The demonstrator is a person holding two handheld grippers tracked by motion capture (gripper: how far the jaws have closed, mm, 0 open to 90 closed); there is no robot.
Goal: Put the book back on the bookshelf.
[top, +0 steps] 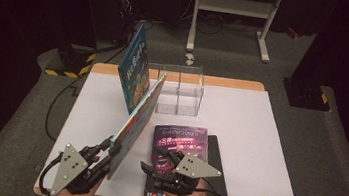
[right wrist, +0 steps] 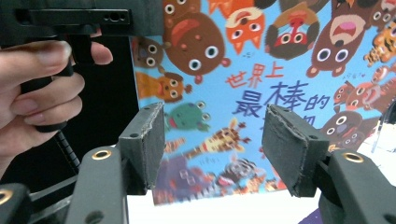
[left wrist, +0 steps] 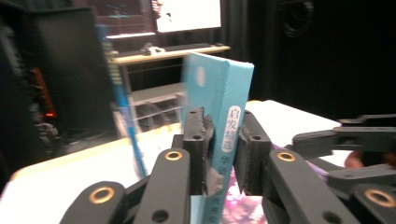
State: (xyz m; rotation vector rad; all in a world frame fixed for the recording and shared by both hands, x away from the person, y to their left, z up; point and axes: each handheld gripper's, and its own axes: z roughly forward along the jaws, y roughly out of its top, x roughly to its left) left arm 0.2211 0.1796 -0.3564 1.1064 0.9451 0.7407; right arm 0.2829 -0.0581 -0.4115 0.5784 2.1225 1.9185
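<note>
My left gripper (top: 109,149) is shut on the lower edge of a blue picture book (top: 141,116), which slants up off the white table (top: 258,138). In the left gripper view both pads (left wrist: 250,149) press on the book's spine (left wrist: 219,79), which bears printed characters. My right gripper (top: 152,160) stands open low over a purple-covered book (top: 181,135) lying flat at the near middle. In the right gripper view its jaws (right wrist: 215,135) are wide apart with nothing between them, and the blue book's cartoon-animal cover (right wrist: 280,70) stands beyond.
A second blue book (top: 135,68) stands upright next to a clear plastic divided holder (top: 181,91) at the back of the table. A black flat item (top: 218,171) lies under the purple book. A white rack (top: 234,7) stands on the floor beyond.
</note>
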